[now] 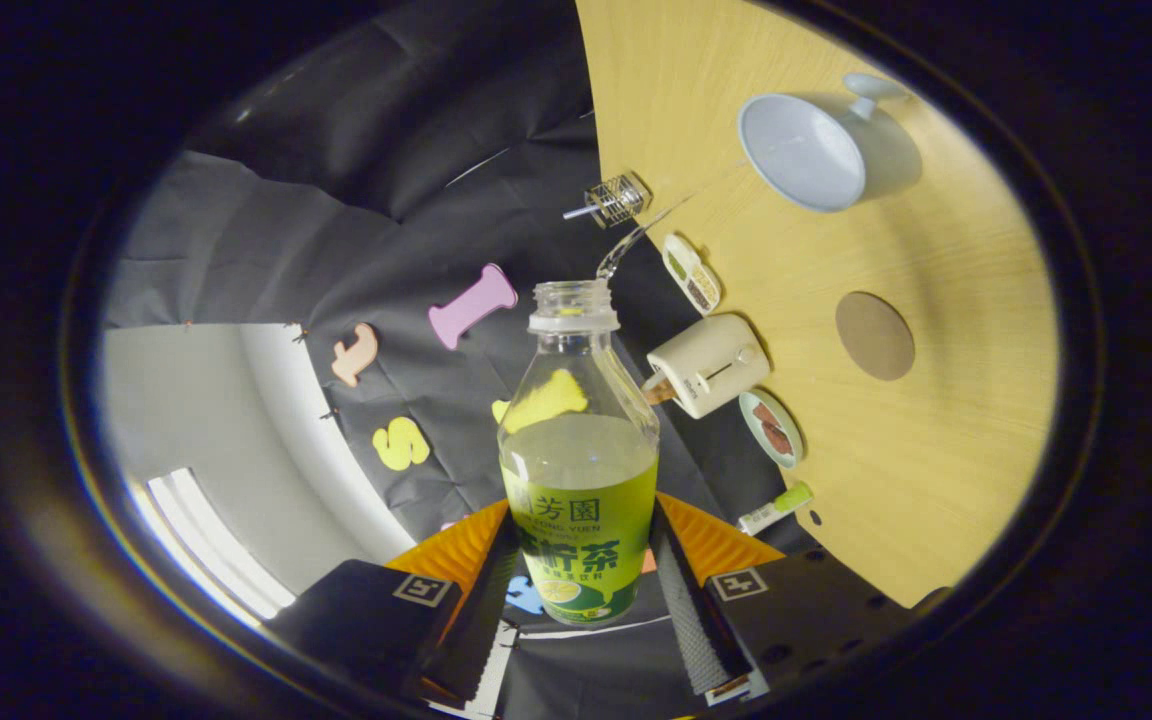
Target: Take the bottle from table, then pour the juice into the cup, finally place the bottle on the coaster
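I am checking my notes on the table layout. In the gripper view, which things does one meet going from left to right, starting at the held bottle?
bottle, gripped between the gripper fingers → toaster → cup → coaster. The small dishes beside the toaster overlap it in this order, so I leave them out.

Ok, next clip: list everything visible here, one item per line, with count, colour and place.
bottle: 1, clear with green label, uncapped, partly full of juice, held between the fingers
cup: 1, pale blue, on the table, far beyond the bottle's mouth
coaster: 1, brown, round, on the table between cup and fingers
table: 1, light wood
toaster: 1, cream, at the table's edge, near the bottle
small dishes: 2, one either side of the toaster
tube: 1, white with green cap, at the table's edge
gripper: 1, fingers pressing both sides of the bottle
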A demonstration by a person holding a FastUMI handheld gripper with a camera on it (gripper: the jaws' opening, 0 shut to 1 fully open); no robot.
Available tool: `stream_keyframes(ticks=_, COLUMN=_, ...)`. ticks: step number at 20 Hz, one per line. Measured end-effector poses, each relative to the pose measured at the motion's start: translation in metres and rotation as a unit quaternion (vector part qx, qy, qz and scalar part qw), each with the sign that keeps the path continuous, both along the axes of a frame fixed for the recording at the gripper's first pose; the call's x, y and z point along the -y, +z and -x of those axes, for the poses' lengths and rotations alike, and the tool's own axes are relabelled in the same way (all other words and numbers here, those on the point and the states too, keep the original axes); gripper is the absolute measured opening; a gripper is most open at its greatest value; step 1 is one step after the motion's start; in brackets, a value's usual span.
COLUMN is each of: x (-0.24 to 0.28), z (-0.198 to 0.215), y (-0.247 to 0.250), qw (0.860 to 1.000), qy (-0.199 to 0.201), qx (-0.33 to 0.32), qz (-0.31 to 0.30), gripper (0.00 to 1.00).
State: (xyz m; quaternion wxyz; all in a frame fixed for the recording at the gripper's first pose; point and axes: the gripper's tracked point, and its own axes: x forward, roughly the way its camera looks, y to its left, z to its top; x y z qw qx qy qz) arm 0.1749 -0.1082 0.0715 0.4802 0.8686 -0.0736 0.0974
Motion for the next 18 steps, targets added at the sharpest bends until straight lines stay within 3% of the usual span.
stream_keyframes(ticks=18, x=0.018, z=0.001, y=0.019, qw=0.999, qy=-0.003, qx=0.016, qz=-0.046, gripper=0.78)
